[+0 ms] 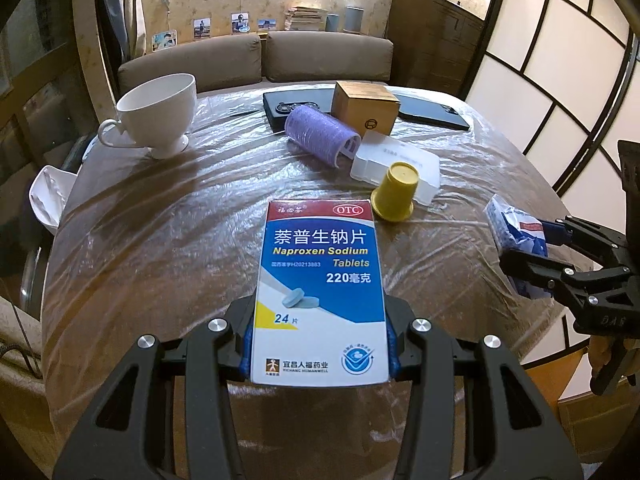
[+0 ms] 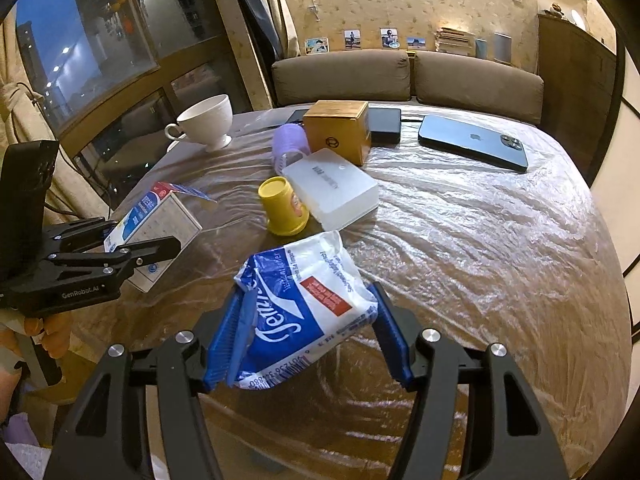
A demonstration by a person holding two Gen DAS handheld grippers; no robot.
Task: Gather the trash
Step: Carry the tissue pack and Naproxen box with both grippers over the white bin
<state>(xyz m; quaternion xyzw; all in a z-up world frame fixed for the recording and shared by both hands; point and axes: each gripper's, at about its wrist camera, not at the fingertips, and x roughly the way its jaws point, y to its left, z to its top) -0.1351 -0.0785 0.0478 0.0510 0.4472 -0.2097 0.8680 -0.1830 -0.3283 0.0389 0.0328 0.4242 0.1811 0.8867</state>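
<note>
Left tool [image 1: 320,344] pinches the blue-and-white cardboard medicine box [image 1: 320,292] lengthwise; right tool [image 2: 308,336] pinches the crumpled blue-and-white plastic tissue wrapper [image 2: 304,304], both over the tabletop's near edge [image 2: 360,432].

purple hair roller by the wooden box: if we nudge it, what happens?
The purple hair roller lies on its side, so it would probably roll. It looks hollow at its open end, so likely light. The plastic sheet beneath is wrinkled, which may stop it soon.
</note>
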